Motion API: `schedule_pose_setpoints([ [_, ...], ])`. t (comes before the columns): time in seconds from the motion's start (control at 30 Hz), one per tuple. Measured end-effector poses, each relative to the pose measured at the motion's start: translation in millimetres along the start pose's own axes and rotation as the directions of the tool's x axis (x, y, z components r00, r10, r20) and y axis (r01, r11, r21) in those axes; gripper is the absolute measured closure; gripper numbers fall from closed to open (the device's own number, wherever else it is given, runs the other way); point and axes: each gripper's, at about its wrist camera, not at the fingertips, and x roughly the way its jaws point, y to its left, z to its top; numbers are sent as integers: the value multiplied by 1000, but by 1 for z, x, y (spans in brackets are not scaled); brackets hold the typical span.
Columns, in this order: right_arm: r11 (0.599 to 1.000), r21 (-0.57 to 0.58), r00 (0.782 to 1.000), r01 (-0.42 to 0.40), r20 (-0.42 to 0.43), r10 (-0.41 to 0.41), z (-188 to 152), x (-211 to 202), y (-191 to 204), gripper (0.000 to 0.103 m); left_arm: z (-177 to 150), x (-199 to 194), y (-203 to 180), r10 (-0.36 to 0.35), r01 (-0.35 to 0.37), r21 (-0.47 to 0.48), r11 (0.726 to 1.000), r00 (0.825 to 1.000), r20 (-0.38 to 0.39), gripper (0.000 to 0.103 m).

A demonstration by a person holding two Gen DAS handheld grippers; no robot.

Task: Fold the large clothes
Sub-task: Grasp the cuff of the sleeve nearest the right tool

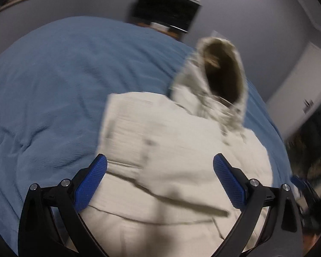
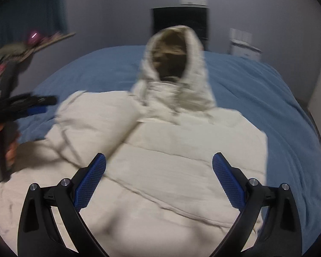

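A cream puffy hooded jacket [image 1: 171,160] lies on the blue bedspread [image 1: 53,75], its hood [image 1: 220,79] standing up with a brown lining. My left gripper [image 1: 160,171] is open and empty just above the jacket's body. In the right wrist view the jacket [image 2: 171,160] fills the middle, the hood [image 2: 173,64] upright at the far end, a sleeve folded over on the left. My right gripper [image 2: 159,171] is open and empty above the jacket. The left gripper [image 2: 21,107] shows at the left edge, blurred, in a hand.
The blue bedspread [image 2: 267,90] covers the whole bed. A dark cabinet [image 2: 179,21] and a white box [image 2: 244,45] stand by the far grey wall. A white door [image 1: 299,81] is at the right. Clutter lies on the floor [image 1: 310,160] beside the bed.
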Motion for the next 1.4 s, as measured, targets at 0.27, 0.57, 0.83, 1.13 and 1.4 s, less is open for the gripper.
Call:
schedule_pose_setpoints([
  [0.27,954,-279,993,-112,-55,101,29,42,126,8,12,4,37,123,-113,-135,984,990,65,7],
  [0.57,893,-438,991,-102,-120,54,24,122,193,22,14,3,65,118,-97,-224,970,990,80,7],
  [0.83,850,-521,995,70,-27,-99,9,132,194,83,14,2,53,112,-91,-160,983,986,127,7],
  [1.13,978,-158,991,135,40,-131,23,86,113,87,15,-13,36,106,-91,-81,993,973,207,7],
  [1.4,988,43,986,149,69,-151,23,57,53,87,12,-5,26,104,-101,-24,995,979,178,7],
])
